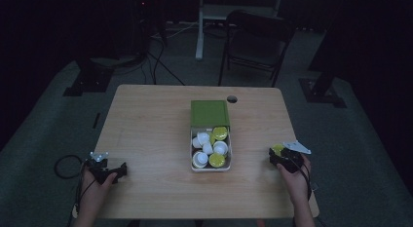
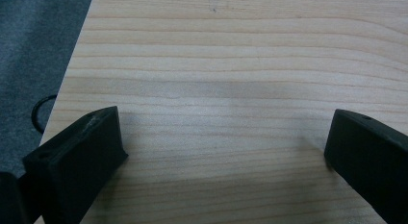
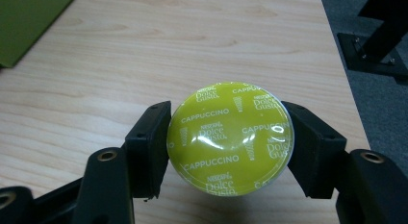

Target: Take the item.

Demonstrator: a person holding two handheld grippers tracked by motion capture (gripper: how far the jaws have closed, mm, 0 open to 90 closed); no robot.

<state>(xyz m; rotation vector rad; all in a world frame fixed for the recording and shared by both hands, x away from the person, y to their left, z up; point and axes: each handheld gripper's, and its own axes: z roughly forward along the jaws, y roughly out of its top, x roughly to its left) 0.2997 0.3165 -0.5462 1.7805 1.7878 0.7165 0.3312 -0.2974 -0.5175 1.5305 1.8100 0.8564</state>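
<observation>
Your high view is dim: only the table [image 1: 146,134] catches soft overhead light, and the room behind it falls to near black. Both gripper views are brighter and fairly sharp on the wood grain. Glare sits on the capsule [image 3: 230,137] foil lid, and your nearest jaw parts blur slightly.

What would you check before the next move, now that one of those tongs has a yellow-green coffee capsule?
1. Right tongs closed on the capsule from both sides: ok.
2. Capsule foil lid intact: ok, as far as the right gripper view shows.
3. Bare table around the right hand for setting it down: ok.
4. Left tongs open with nothing in them, over bare wood: ok.
5. Box open, capsules left inside: ok.
6. How firm the grip is: cannot tell.
</observation>
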